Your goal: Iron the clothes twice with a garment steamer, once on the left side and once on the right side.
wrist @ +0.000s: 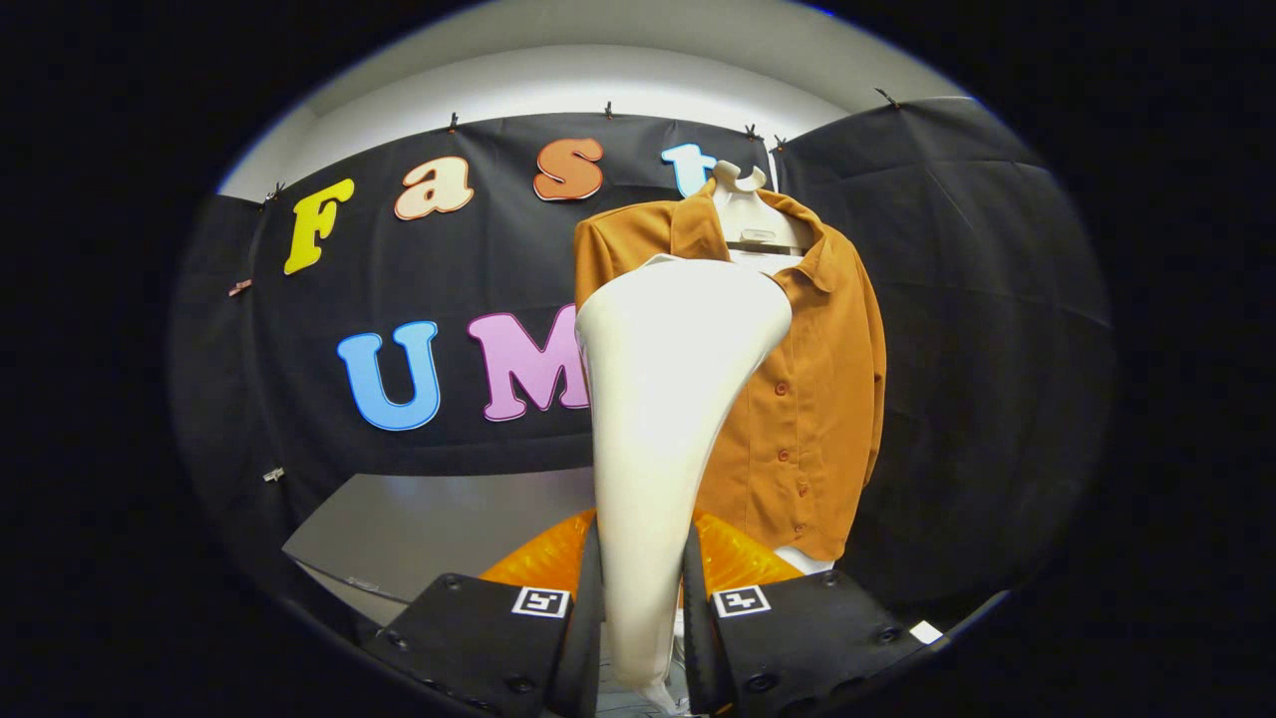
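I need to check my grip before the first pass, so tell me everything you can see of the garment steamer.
The garment steamer is cream-white, smooth and glossy, plastic by its look. Its slim handle stands upright between the fingers of the hand-held gripper, which press it from both sides. Above them it flares into a broad rounded head, raised before the left side of the orange shirt on its hanger. Its back faces the camera, so the steam face is hidden. Whether the head touches the shirt cannot be told.
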Tool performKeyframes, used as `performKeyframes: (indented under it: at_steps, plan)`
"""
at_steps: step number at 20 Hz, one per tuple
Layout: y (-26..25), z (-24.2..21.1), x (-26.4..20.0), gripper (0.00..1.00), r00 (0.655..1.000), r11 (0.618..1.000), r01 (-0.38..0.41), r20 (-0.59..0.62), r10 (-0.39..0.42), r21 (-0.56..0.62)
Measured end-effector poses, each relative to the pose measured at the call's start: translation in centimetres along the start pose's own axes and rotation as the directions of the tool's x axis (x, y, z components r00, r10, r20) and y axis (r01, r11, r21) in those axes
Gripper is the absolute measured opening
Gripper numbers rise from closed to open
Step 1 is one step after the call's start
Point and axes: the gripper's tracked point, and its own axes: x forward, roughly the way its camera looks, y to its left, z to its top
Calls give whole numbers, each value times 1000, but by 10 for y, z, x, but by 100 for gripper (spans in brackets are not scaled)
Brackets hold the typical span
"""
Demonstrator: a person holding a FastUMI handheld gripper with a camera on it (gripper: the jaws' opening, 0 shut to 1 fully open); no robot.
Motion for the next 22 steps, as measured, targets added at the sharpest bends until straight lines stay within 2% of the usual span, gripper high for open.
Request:
performKeyframes:
  at_steps: [3,10,18,22]
  plan:
    - [-19,3,31,38,999,999,-42,-15,42,8]
    - [-38,8,83,38,979,980,-196,-50,198,41]
    - [-40,-14,115,38,919,923,-369,-109,380,110]
    - [-41,-35,124,38,882,891,-423,-150,447,166]
